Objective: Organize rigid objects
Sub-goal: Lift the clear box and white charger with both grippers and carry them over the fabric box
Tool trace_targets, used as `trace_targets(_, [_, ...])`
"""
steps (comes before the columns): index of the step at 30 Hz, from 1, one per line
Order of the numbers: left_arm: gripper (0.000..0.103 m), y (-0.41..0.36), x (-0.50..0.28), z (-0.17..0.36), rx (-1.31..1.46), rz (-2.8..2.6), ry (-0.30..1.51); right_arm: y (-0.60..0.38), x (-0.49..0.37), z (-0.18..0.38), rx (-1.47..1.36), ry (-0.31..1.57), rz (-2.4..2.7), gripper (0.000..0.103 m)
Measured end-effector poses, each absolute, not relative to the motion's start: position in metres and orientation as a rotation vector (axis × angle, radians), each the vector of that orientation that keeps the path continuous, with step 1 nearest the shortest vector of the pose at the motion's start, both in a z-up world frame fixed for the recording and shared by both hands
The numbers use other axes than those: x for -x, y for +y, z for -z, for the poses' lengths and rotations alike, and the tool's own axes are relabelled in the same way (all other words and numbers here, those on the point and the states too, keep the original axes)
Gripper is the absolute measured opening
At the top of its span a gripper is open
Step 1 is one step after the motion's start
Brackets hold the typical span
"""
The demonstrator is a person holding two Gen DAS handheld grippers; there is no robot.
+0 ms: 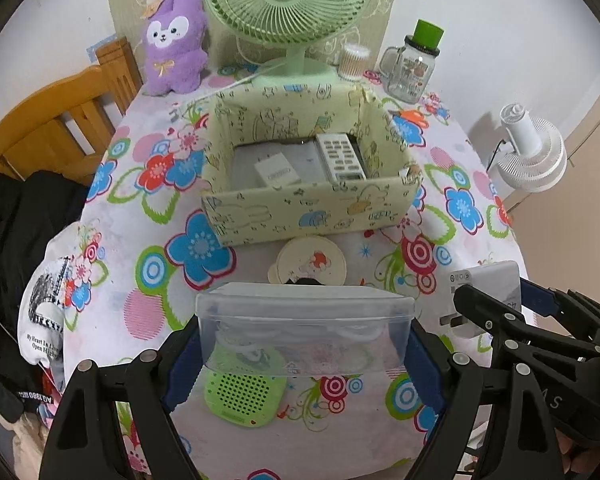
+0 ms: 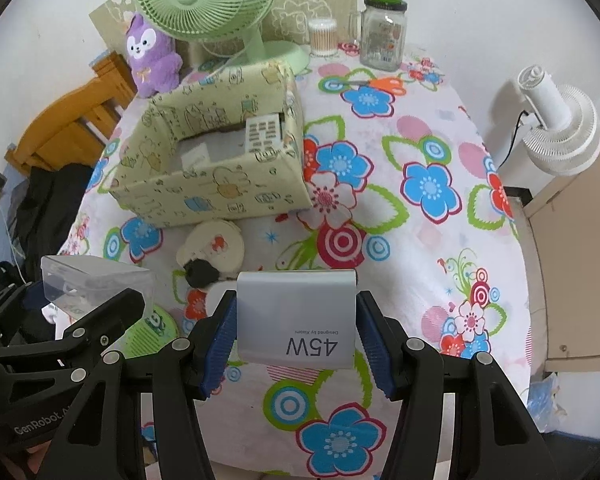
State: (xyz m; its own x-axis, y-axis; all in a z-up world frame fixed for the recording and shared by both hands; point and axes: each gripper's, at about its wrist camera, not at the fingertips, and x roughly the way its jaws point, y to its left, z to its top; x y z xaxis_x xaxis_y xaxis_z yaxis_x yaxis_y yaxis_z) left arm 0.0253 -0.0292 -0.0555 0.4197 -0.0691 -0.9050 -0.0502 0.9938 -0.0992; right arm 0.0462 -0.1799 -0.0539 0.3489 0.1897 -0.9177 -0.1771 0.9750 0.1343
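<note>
The left gripper clamps its 2 blue ribbed pads on a clear plastic container, lifted above the floral tablecloth. Alongside, the right gripper squeezes a smooth, boxy white 45W charger. Under the container lies a green perforated speaker. Beyond, a round cream lid sits just before the printed yellow box, which holds a grey remote.

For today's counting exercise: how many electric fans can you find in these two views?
2. The green fan stands on the table behind the patterned box, beside the purple plush toy. The white fan sits off the table's right edge. Others could be out of view.
</note>
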Motion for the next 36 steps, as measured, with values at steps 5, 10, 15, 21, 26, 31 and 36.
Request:
trace_targets(5, [0.088, -0.022, -0.024, 0.043, 0.111, 0.021, 1.110, -0.173, -0.044, 0.042, -0.014, 1.165, -0.230, 0.061])
trace_targets(10, [0.088, -0.013, -0.022, 0.032, 0.101, 0.031, 1.082, -0.164, -0.041, 0.030, -0.021, 1.141, -0.220, 0.061])
trace_targets(15, [0.088, -0.004, -0.021, 0.023, 0.091, 0.047, 1.058, -0.155, -0.037, 0.020, -0.023, 1.116, -0.206, 0.061])
trace_targets(21, [0.088, 0.004, -0.023, 0.015, 0.079, 0.070, 1.020, -0.145, -0.035, 0.009, -0.023, 1.084, -0.183, 0.061])
trace_targets(26, [0.088, 0.009, -0.026, 0.008, 0.076, 0.077, 1.008, -0.139, -0.038, 0.002, -0.026, 1.074, -0.176, 0.061])
trace_targets(31, [0.088, 0.014, -0.036, 0.005, 0.091, 0.066, 1.007, -0.136, -0.050, -0.002, -0.028, 1.066, -0.183, 0.061])
trace_targets(36, [0.088, 0.016, -0.046, 0.006, 0.092, 0.010, 0.988, -0.133, -0.068, 0.001, -0.016, 1.062, -0.215, 0.061])
